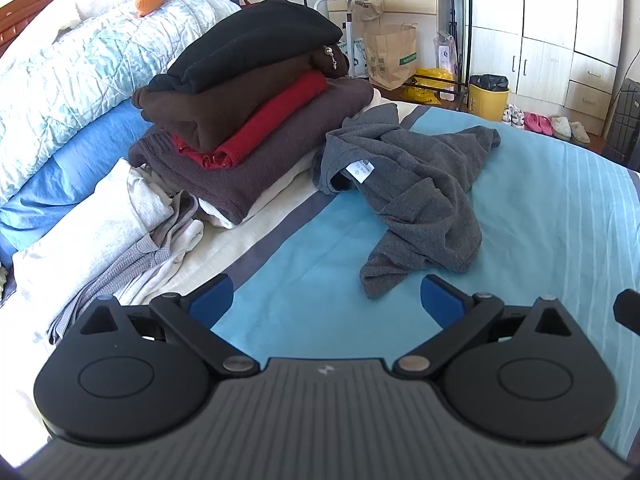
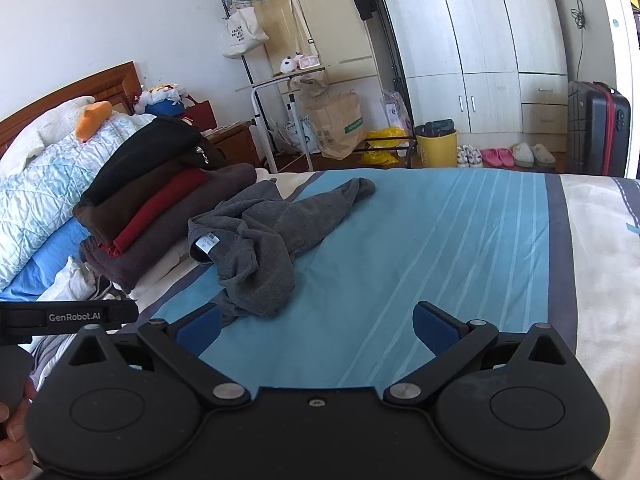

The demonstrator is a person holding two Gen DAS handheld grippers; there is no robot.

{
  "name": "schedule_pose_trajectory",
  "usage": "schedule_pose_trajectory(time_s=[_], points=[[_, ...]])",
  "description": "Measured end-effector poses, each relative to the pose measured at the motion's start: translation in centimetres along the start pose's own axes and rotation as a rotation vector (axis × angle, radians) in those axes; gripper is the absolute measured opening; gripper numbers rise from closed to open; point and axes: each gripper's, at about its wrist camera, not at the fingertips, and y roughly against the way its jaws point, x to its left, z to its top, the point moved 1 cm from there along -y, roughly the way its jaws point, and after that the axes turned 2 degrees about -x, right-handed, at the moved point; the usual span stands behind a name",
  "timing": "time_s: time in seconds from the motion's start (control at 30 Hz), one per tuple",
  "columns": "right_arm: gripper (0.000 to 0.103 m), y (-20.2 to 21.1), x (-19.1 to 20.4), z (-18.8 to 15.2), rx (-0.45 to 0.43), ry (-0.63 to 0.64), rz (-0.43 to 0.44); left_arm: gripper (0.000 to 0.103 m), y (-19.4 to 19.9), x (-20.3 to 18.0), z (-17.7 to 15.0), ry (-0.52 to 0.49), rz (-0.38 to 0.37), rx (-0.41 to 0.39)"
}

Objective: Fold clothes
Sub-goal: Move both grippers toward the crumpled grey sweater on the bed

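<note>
A crumpled grey shirt (image 1: pixel 416 196) with a white neck label lies on the blue striped bedspread (image 1: pixel 552 208); it also shows in the right wrist view (image 2: pixel 260 252). My left gripper (image 1: pixel 326 300) is open and empty, hovering just in front of the shirt's near sleeve. My right gripper (image 2: pixel 316 326) is open and empty, to the right of the shirt's near end. A stack of folded dark, brown and red clothes (image 1: pixel 248 120) stands left of the shirt, also in the right wrist view (image 2: pixel 160 200).
White and grey garments (image 1: pixel 120 240) lie at the left by the stack. A light quilt and pillows (image 1: pixel 80 72) fill the bed's head. Beyond the bed are a yellow bin (image 2: pixel 436 146), paper bag (image 2: pixel 338 124), shoes, wardrobe (image 2: pixel 480 40) and suitcase (image 2: pixel 598 132).
</note>
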Motion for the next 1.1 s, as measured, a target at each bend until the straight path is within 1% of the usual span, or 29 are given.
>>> schedule_pose_trajectory(time_s=[0.07,0.17,0.3,0.43,0.63,0.77,0.9,1.1], points=[[0.103,-0.1,0.1,-0.1,0.009,0.012,-0.017,0.101,0.0,0.0,0.0,0.002,-0.006,0.002],[0.103,-0.3,0.3,-0.3,0.021,0.024,-0.016,0.101,-0.1,0.0,-0.1,0.003,-0.020,0.005],[0.103,-0.3,0.4,-0.3,0.025,0.025,-0.007,0.101,-0.2,-0.1,-0.2,-0.002,-0.020,0.011],[0.103,-0.4,0.3,-0.5,0.026,0.024,-0.020,0.101,-0.2,-0.1,-0.2,0.001,-0.024,0.018],[0.103,-0.7,-0.4,-0.5,0.034,-0.018,-0.025,0.101,-0.5,-0.1,-0.3,0.005,-0.033,0.029],[0.103,-0.9,-0.7,-0.5,0.042,-0.047,-0.023,0.102,-0.3,-0.1,-0.3,0.025,-0.088,0.027],[0.103,-1.1,-0.9,-0.5,0.049,-0.067,-0.023,0.102,-0.3,-0.8,-0.4,-0.004,-0.087,0.023],[0.103,-1.3,-1.2,-0.6,0.054,-0.081,-0.028,0.102,-0.6,-1.0,-0.5,-0.014,-0.086,0.047]])
